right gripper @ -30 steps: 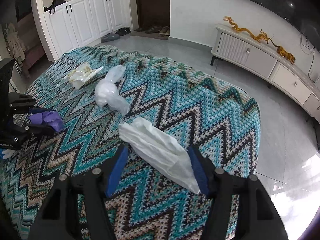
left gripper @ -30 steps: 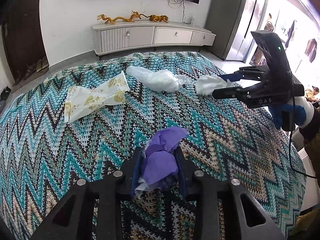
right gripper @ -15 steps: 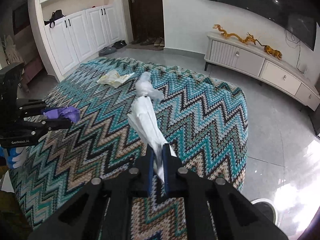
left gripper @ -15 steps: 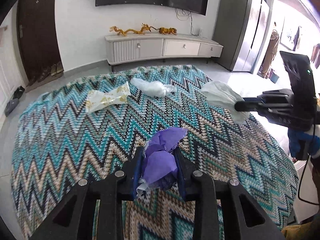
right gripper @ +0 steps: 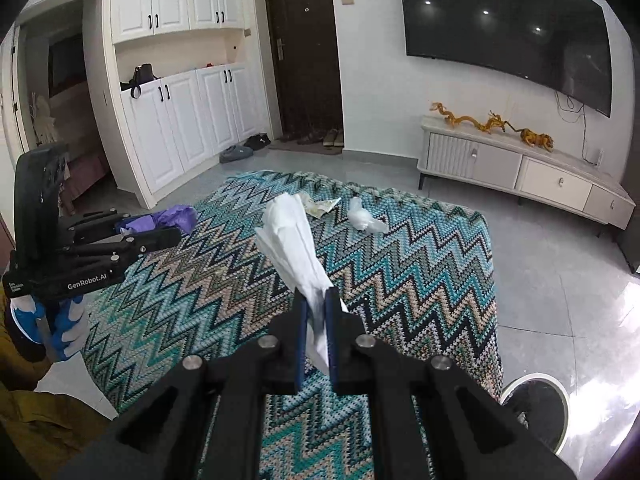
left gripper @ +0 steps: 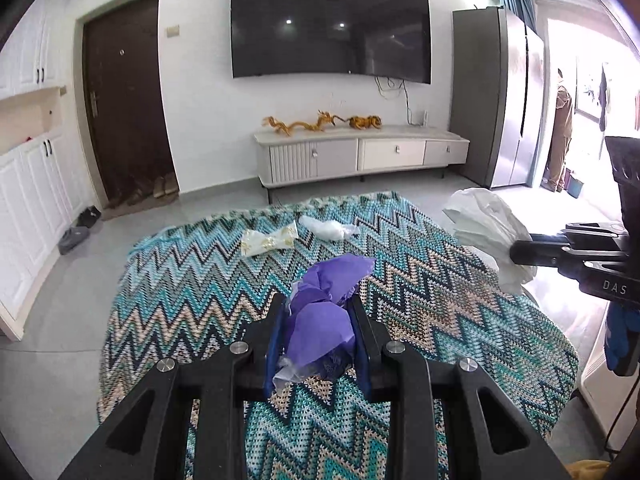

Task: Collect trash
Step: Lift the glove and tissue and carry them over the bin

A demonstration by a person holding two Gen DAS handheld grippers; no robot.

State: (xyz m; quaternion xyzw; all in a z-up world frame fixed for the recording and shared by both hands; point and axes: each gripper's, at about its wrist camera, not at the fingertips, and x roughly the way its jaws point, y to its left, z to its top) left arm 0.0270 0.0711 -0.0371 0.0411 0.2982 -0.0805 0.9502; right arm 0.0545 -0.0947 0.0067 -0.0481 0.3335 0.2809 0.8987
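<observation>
Four pieces of trash show, two gripped and two lying on the zigzag-knit teal, black and beige cover [left gripper: 200, 280]. The left gripper [left gripper: 320, 316] is clenched on a crumpled purple wad of thin paper or film [left gripper: 320, 320], its creased folds bulging up between the blue-lined fingers [left gripper: 276, 336], a flap sticking forward past the tips and a scrap of clear plastic hanging below. It is held above the cover. The right gripper [right gripper: 316, 312] pinches a long white pleated plastic bag [right gripper: 296, 240] near one end; the bag stands up and forward from the jaws, fanning wider at its far end, clear of the cover. In the left wrist view this same white bag [left gripper: 484, 228] billows at the right gripper's tips. Far across the cover lie a flat cream wrapper with gold print [left gripper: 268, 240] and, just beside it, a crumpled clear plastic bag [left gripper: 328, 228]. A gloved blue hand [right gripper: 68, 320] holds the left gripper's handle.
</observation>
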